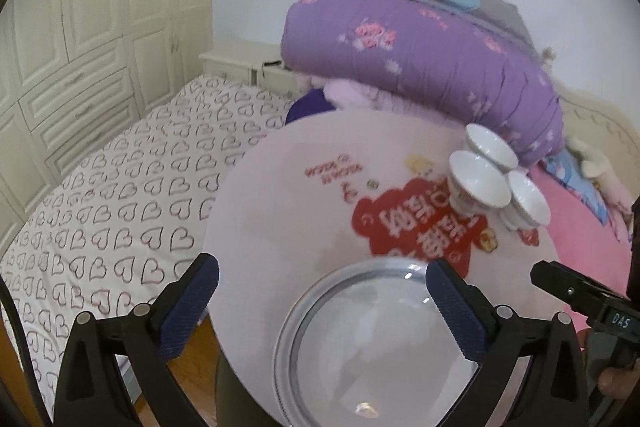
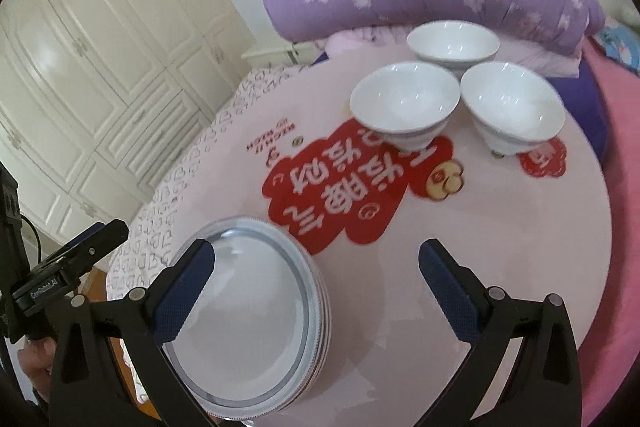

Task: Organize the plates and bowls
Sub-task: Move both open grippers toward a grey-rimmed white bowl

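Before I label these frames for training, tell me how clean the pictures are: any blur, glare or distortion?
Left wrist view: motion blur smears the tablecloth print and quilt; small glare spots on the plate.
Right wrist view: sharper; bowls crisp with small highlights, soft sheen on the plate stack.
Both views: strong fisheye bending, visible in the wardrobe, with a dark vignette at the corners.
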Demonstrator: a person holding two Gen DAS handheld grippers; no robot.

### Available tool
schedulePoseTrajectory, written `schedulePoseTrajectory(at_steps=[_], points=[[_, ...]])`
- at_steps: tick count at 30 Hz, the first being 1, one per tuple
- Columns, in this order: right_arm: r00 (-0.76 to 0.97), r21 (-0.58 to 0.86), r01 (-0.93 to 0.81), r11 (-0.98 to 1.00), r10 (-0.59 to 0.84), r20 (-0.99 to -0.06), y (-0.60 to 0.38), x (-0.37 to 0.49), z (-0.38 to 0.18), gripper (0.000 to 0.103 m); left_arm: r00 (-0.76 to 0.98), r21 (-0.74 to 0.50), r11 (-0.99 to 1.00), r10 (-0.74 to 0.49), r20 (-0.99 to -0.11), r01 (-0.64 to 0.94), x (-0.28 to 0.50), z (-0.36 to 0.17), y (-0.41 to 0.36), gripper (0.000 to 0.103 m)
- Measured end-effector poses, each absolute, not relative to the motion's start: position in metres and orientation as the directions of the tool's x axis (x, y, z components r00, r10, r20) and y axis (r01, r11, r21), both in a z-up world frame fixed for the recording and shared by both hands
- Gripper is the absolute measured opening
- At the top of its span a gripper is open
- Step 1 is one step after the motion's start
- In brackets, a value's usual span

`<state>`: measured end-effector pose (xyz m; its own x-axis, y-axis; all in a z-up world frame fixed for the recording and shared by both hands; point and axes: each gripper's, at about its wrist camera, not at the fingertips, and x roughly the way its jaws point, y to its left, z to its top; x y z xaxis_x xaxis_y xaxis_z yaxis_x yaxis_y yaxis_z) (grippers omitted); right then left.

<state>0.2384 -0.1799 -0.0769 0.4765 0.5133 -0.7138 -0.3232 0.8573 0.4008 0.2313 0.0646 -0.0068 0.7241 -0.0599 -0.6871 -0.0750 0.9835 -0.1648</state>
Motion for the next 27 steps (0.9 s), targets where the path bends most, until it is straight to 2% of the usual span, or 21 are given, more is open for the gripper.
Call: schedulePoseTrajectory(at_steps=[9, 17, 24, 27], points=[[0.559, 0.394, -0.291, 0.872, 0.489, -0.67, -0.211, 0.255, -0.05, 0.103, 0.744, -0.221, 0.975, -0.13, -0.655, -0.024, 0.259, 0.011, 0.055, 0.102], [0.602, 0.399, -0.144, 0.906, 0.4, -0.691, -0.266, 0.289, -0.053, 0.103, 0.7, -0.255, 0.965, -0.218, -0.68, 0.054, 0.324, 0.005, 0.025, 0.102], [0.527, 0.472, -0.162, 0.867, 0.48, -0.701, -0.256, 0.315, -0.068, 0.103, 0.637, -0.272, 0.958, -0.266, -0.723, 0.091, 0.39, -0.015, -0.001, 0.102], [0.472, 0.518, -0.129, 0.846, 0.512, -0.718, -0.248, 0.326, -0.085, 0.098, 0.605, -0.271, 0.956, -0.284, -0.744, 0.115, 0.418, -0.024, -0.012, 0.102]])
